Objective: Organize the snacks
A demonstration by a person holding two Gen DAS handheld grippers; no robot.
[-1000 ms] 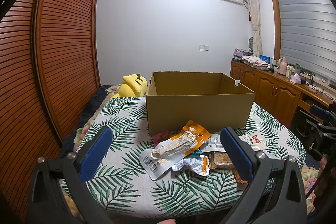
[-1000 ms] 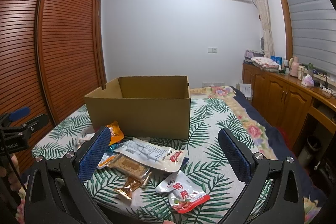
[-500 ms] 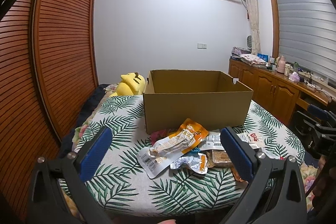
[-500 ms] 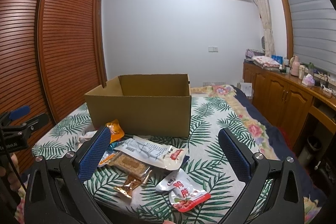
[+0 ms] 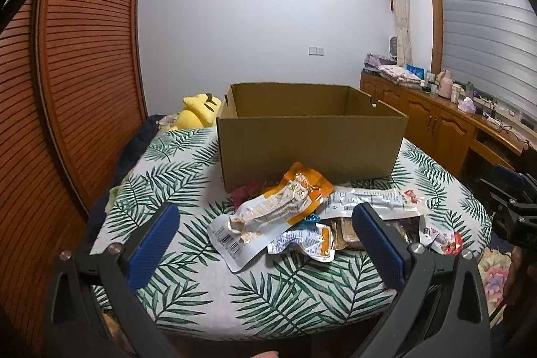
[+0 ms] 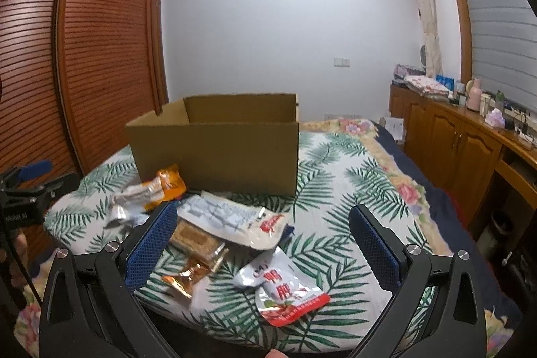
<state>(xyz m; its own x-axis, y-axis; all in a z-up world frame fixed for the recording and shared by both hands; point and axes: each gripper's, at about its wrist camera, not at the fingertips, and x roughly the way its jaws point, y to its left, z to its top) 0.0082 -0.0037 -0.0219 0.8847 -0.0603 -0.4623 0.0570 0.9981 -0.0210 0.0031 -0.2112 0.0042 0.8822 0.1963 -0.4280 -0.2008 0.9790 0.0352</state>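
An open cardboard box (image 5: pixel 310 140) stands on a leaf-print cover (image 5: pixel 188 176); it also shows in the right wrist view (image 6: pixel 214 150). A pile of snack packets lies in front of it: an orange and white packet (image 5: pixel 285 200), a long white packet (image 6: pixel 231 217), a brown bar (image 6: pixel 194 237), a gold wrapper (image 6: pixel 188 277) and a red and white packet (image 6: pixel 285 291). My left gripper (image 5: pixel 265 220) is open and empty, near the pile. My right gripper (image 6: pixel 261 223) is open and empty, above the pile's near side.
A yellow plush toy (image 5: pixel 199 111) lies left of the box. A slatted wooden wardrobe (image 5: pixel 77 83) stands on the left. A wooden sideboard (image 6: pixel 463 140) with bottles and folded cloth runs along the right wall. Bare cover (image 6: pixel 352 176) lies right of the box.
Both grippers have moved a little closer to the snack pile and the box. Both stay open and empty.
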